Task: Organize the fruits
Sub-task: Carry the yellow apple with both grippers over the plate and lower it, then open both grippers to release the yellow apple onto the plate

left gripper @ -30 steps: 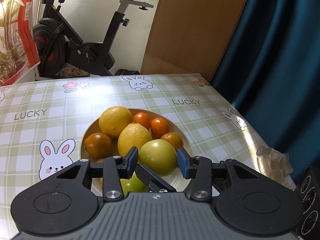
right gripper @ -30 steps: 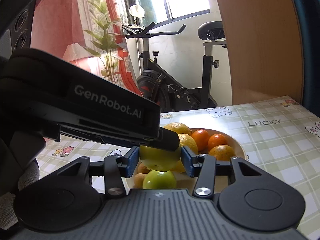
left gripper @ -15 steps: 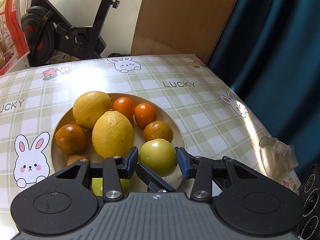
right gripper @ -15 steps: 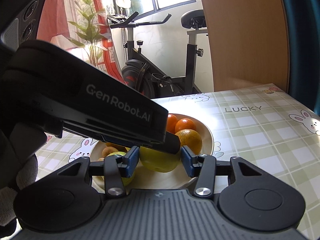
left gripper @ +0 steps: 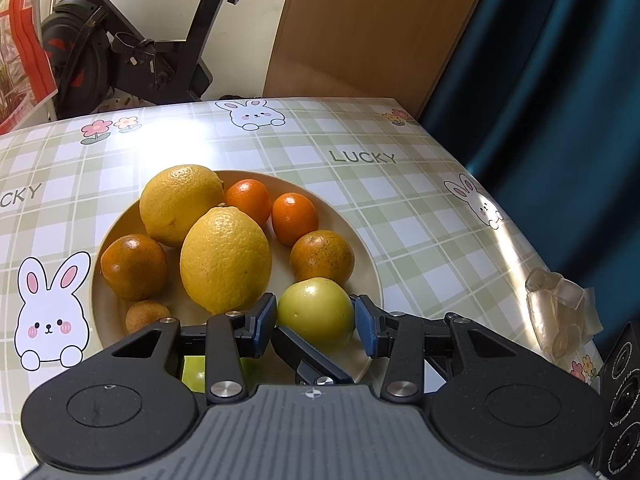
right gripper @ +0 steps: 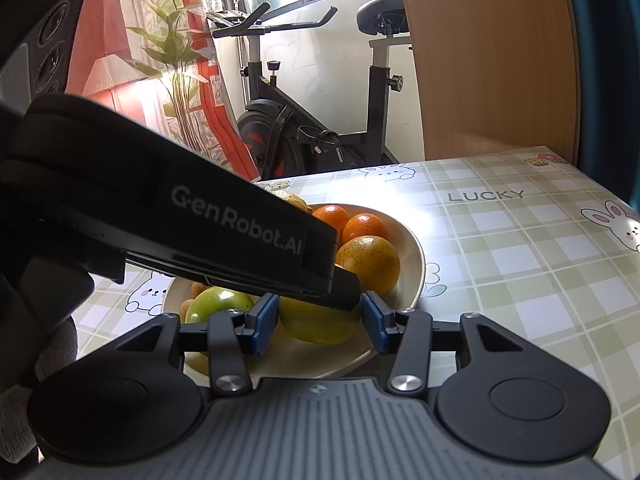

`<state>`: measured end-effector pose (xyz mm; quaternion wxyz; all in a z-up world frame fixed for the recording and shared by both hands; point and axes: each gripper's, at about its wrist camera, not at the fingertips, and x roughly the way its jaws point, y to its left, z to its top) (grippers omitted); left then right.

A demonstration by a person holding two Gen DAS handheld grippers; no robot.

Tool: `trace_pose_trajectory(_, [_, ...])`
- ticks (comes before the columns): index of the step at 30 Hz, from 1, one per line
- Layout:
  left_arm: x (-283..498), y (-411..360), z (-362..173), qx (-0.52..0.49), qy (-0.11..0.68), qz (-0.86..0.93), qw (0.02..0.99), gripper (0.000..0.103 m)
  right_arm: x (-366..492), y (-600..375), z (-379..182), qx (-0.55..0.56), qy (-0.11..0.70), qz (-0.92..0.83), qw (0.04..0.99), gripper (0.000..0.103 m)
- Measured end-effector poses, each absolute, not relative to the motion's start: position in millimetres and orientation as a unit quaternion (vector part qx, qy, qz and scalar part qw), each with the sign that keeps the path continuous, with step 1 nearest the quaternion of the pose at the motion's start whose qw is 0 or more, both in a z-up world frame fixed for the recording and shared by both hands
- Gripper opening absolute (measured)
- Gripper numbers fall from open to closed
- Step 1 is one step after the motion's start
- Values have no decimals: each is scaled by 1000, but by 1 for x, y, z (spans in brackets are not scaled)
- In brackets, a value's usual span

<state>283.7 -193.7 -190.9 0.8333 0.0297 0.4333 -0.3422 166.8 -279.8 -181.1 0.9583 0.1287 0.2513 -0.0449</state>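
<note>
Item: one pale green fruit [left gripper: 316, 312], resting at the near edge of a cream plate [left gripper: 368, 268] and gripped from both sides by the left gripper [left gripper: 316, 322] and the right gripper [right gripper: 320, 322], each pair of blue pads closed on its flanks. Sharing the plate: two large lemons [left gripper: 226, 258], several oranges [left gripper: 322, 256], a second green fruit [right gripper: 218, 306]. Surroundings: checked bunny tablecloth [left gripper: 420, 216], exercise bike [right gripper: 316, 120] beyond.
</note>
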Motion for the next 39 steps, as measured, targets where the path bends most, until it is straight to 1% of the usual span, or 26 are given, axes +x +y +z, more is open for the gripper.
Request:
trace_pose_trajectory(13, [286, -186, -191, 8, 440, -341, 831, 44, 174, -279, -184, 125, 266, -42, 955, 49])
trace_pose_trajectory(29, [268, -155, -172, -15, 414, -331, 848, 46, 169, -280, -187, 132, 257, -34, 957, 49])
trace_pose_trajectory(30, [266, -152, -169, -16, 411, -329, 850, 48, 168, -280, -187, 133, 257, -33, 957, 50])
trace_pose_trajectory(31, [264, -147, -166, -17, 406, -326, 854, 52, 168, -280, -186, 134, 256, -31, 957, 50])
trace_pose_trajectory(34, [257, -135, -158, -21, 393, -318, 863, 56, 167, -280, -186, 134, 256, -30, 957, 51])
trace_pose_trajectory(39, [248, -111, -146, -31, 374, -299, 878, 59, 168, -278, -185, 130, 260, -28, 956, 51])
